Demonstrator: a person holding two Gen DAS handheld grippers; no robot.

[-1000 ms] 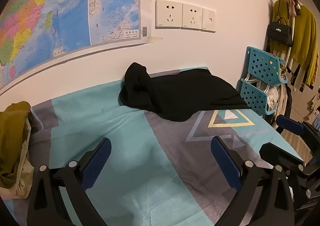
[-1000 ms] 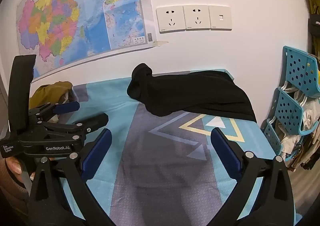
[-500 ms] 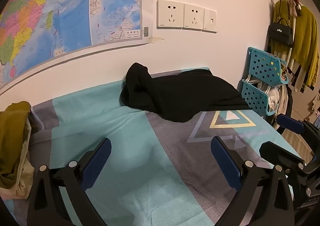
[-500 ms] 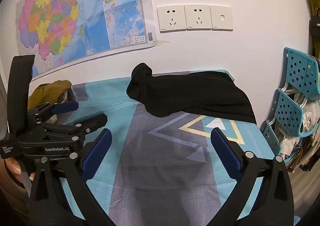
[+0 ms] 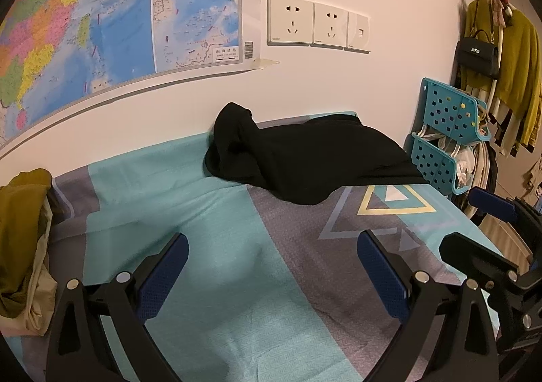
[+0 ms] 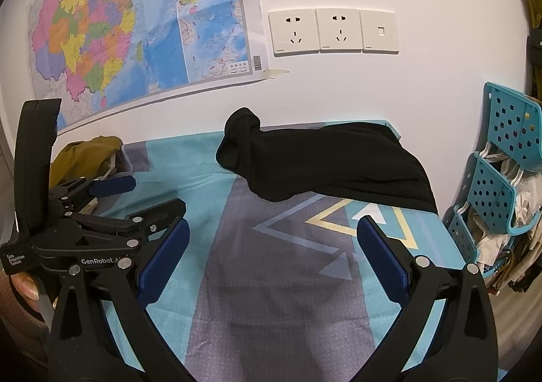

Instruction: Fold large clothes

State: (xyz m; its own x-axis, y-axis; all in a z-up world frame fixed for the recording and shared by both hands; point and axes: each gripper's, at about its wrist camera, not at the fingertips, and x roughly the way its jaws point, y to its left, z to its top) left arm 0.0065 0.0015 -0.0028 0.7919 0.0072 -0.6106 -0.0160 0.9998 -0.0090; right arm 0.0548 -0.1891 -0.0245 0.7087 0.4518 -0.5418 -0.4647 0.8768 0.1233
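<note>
My left gripper [image 5: 272,272] and right gripper [image 6: 272,260], jaws released, above the bed [image 5: 237,297]; black garment [image 5: 305,162] heaped against the wall.

Little has changed in the past second. In both wrist views the crumpled black garment [image 5: 305,162] at the bed's far edge sits slightly lower and nearer, as the two black grippers with blue-padded fingers, left [image 5: 272,272] and right [image 6: 272,261], have eased slightly forward, jaws spread wide as before.
</note>
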